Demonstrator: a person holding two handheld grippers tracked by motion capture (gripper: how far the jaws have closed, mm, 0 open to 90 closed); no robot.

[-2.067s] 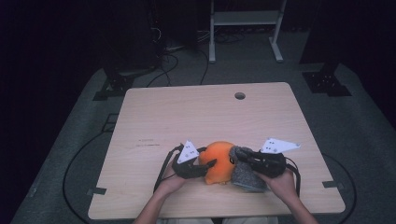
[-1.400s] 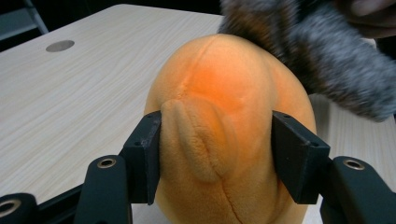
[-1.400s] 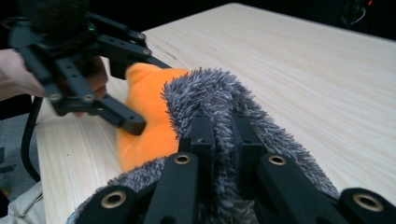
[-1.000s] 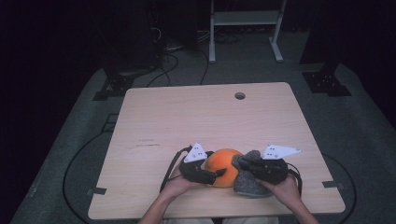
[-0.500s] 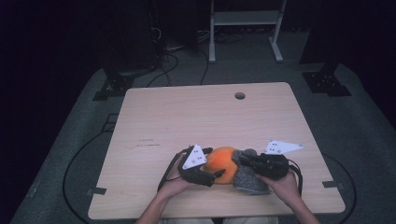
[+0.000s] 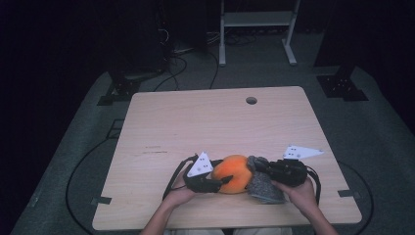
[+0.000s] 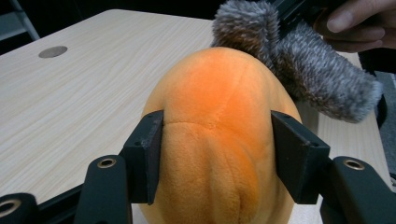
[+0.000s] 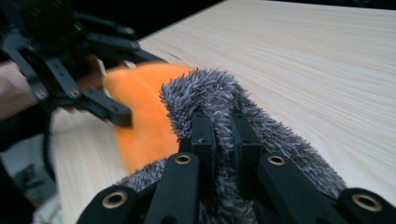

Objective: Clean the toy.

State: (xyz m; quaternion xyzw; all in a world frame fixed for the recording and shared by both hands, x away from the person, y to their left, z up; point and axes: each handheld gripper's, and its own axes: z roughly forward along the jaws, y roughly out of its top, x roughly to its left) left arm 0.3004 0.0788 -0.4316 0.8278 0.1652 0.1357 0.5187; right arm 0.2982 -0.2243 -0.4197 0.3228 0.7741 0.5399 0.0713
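Left gripper (image 7: pixel 217 154) has just squeezed in on the round orange plush toy (image 6: pixel 234 172) near the wooden table's (image 6: pixel 205 122) front edge, right gripper (image 8: pixel 223 135) pinching its grey furry part (image 8: pixel 219 100), round grommet hole (image 6: pixel 251 100) well behind.

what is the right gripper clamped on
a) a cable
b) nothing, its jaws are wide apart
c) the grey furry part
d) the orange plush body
c: in the right gripper view the right gripper has its jaws nearly together with a pinch of the grey furry part squeezed between them, beside the orange plush body.
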